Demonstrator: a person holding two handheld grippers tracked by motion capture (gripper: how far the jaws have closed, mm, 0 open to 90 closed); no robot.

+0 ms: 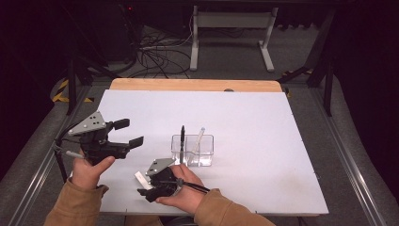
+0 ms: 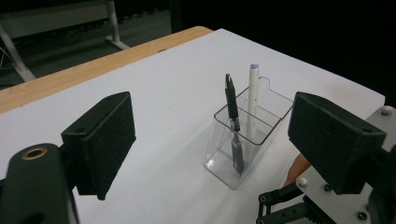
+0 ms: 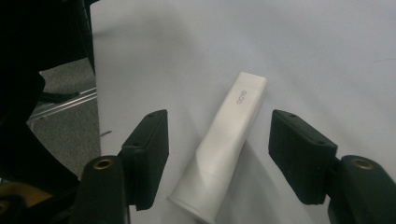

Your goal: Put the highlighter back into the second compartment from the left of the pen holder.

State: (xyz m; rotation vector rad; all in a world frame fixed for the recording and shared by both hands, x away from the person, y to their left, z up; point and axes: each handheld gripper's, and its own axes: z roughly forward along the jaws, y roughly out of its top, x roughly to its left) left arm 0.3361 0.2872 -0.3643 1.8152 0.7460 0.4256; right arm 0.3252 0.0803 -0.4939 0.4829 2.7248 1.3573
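My right gripper [image 3: 217, 158] sits low with its jaws half open around a smooth white tube [image 3: 224, 147] lying flat on the matte white table [image 1: 263, 117], pads not touching it. My left gripper [image 1: 124, 133] hangs wide open, holding nothing.

Your white tabletop [image 1: 263, 117] (wooden strip [image 1: 195, 84] along its far edge) carries a clear plastic holder [image 1: 197, 153] near the middle and a white tube [image 3: 224, 140] lying flat near your edge.
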